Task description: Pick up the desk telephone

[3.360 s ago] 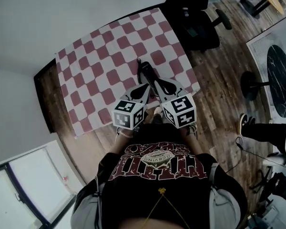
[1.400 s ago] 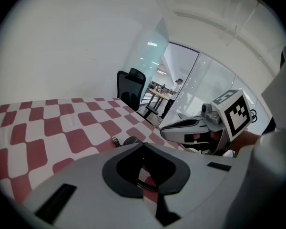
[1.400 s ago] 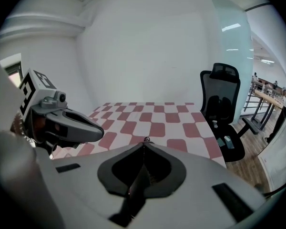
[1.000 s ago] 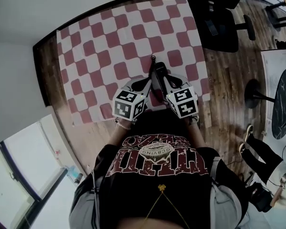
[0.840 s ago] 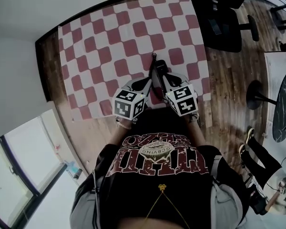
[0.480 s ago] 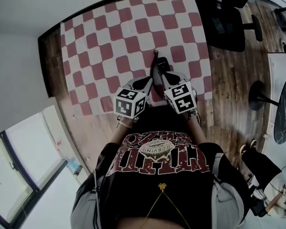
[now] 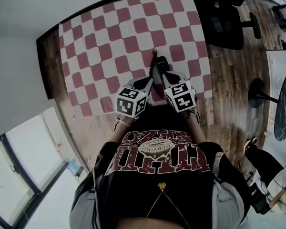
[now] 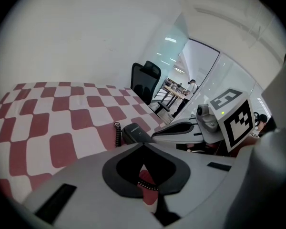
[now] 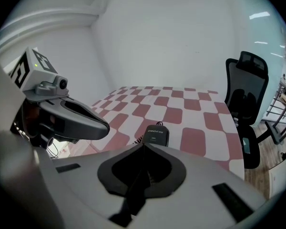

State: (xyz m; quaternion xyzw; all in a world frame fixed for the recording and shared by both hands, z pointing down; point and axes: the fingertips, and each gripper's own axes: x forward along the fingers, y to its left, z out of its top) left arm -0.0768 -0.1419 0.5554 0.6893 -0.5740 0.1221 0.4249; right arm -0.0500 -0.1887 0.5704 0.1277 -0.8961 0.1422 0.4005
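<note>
Little has changed in the past second over the checked tablecloth (image 7: 100,42). The left gripper (image 7: 149,81) and the right gripper (image 7: 166,76) stay drawn together at the cloth's near edge, their noses angled inward and close to each other, just as they were a moment ago. Only the head view's framing has drifted. Both tongs are clenched, with the tips of each pair pressed together and nothing caught between them. The black desk telephone (image 7: 160,63) lies flat on the cloth, right of its middle and towards its near edge, untouched. Its visible far part sits just beyond the converging tips, while its near part runs back between the two grippers. In the left gripper view the telephone rests just past the closed tips, its coiled cord (image 8: 117,133) at its left and the right gripper reaching in from the right. A short stretch of coil also shows through the hollow behind those tips, but it cannot be told whether it lies inside the hollow or on the cloth beneath. In the right gripper view the telephone sits almost dead ahead, just beyond the tips, with the left gripper at the left. A black office chair (image 7: 226,25) stands off the cloth's far right corner. The pause suggests the lift has not begun, and the jaws would have to part before either pair could take hold.
</note>
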